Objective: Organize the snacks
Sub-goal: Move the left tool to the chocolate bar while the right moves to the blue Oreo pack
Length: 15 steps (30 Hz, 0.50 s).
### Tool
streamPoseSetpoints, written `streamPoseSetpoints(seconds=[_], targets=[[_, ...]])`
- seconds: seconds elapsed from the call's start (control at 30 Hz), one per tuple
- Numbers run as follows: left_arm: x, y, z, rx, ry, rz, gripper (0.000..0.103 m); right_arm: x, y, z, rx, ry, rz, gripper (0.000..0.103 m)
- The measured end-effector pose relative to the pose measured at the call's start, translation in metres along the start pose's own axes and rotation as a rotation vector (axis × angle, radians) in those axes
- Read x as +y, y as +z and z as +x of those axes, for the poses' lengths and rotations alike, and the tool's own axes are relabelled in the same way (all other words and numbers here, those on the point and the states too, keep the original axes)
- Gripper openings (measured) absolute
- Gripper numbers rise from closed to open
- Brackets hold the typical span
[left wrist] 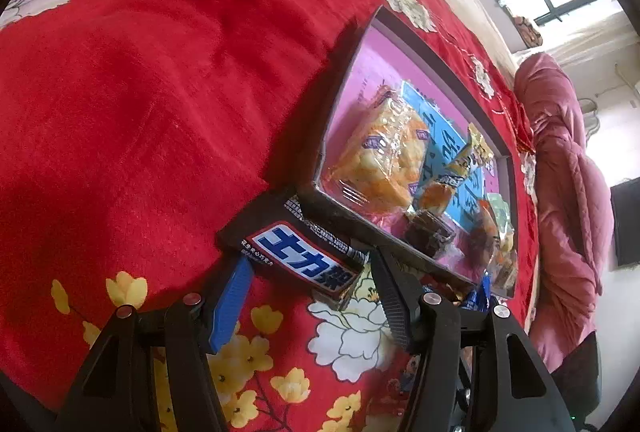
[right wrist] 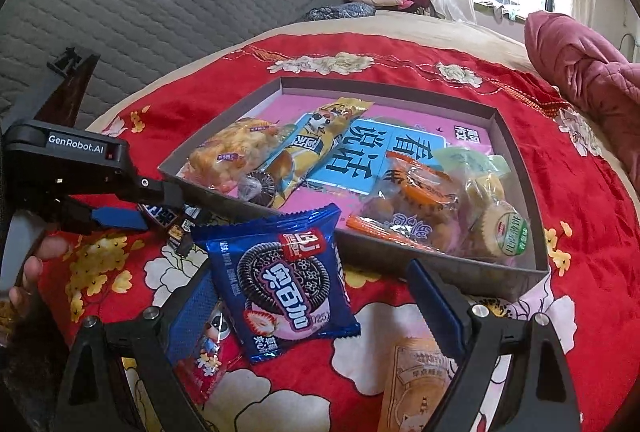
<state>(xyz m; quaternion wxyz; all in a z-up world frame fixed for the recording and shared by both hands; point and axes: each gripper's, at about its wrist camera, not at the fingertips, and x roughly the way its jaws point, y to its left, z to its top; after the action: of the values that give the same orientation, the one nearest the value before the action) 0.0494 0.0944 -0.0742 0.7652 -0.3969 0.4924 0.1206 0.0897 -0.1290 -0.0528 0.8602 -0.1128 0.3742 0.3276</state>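
**Both grippers low beside the snack box**

The left gripper [left wrist: 308, 264] reaches in low and level, fingers spread around the chocolate bar [left wrist: 302, 256] lying against the box [right wrist: 516, 272] wall. The right gripper [right wrist: 312, 284] hovers over the red cloth [right wrist: 592, 312], jaws wide around the Oreo packet [right wrist: 280, 280].

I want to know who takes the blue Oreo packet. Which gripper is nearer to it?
Right. The Oreo packet lies between the open right gripper fingers. The left gripper sits beyond it, around a chocolate bar.
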Motion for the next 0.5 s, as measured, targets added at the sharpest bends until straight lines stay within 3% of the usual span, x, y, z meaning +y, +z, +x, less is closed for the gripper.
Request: streamPoseSetpoints(seconds=[0.37, 0.43, 0.5], targets=[[0.001, 0.003, 0.004, -0.004, 0.022, 0.006, 0.054, 0.01, -0.002, 0.01, 0.017, -0.014, -0.065, 0.09], [0.001, 0.004, 0.005, -0.007, 0.022, 0.011, 0.053, 0.011, -0.002, 0.011, 0.019, -0.007, -0.071, 0.085], [0.001, 0.004, 0.005, -0.009, 0.023, 0.018, 0.049, 0.013, -0.002, 0.012, 0.019, 0.015, -0.083, 0.061]])
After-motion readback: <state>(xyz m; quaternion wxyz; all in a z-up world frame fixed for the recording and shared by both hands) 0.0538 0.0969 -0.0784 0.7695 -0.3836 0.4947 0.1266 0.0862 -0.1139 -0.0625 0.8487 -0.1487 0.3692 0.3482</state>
